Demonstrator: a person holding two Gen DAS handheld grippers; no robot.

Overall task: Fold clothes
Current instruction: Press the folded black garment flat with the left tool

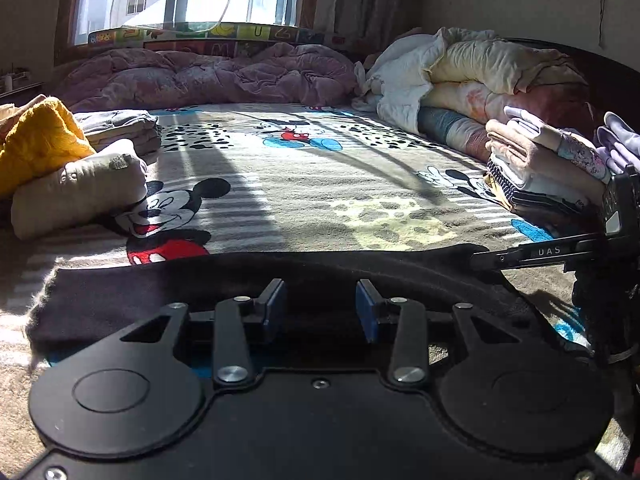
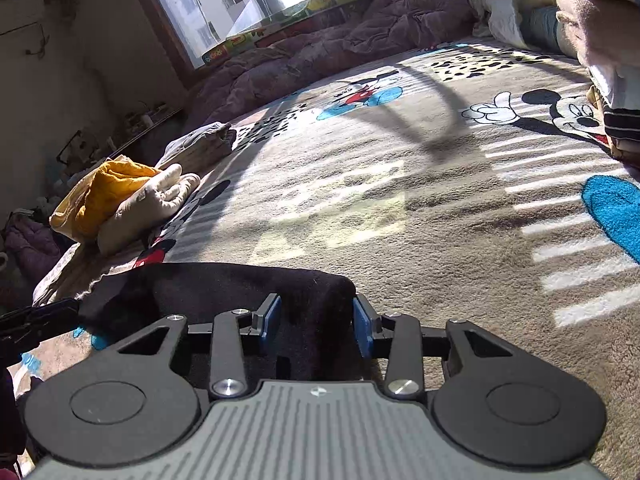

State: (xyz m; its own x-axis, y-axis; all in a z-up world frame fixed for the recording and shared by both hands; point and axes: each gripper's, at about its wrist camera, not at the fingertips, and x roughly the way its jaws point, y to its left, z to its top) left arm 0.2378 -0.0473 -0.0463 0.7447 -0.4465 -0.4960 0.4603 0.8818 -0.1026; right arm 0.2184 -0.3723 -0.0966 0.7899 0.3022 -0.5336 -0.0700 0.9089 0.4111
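Note:
A black garment (image 1: 280,276) lies flat on the Mickey Mouse blanket (image 1: 320,184) at the near edge of the bed. My left gripper (image 1: 321,304) is open, its blue pads just over the garment's middle. My right gripper (image 2: 316,316) is open over the garment's right end (image 2: 240,284); cloth lies between and under its blue pads. The right gripper's finger also shows in the left wrist view (image 1: 552,252), at the garment's right corner. The left gripper's tip shows at the left edge of the right wrist view (image 2: 32,320).
A yellow garment (image 1: 36,144) and a cream one (image 1: 80,188) lie bunched at the left. Folded clothes (image 1: 120,128) sit behind them. A folded stack (image 1: 548,168) stands at the right. Rumpled quilts (image 1: 208,76) and bedding (image 1: 472,76) line the far side under the window.

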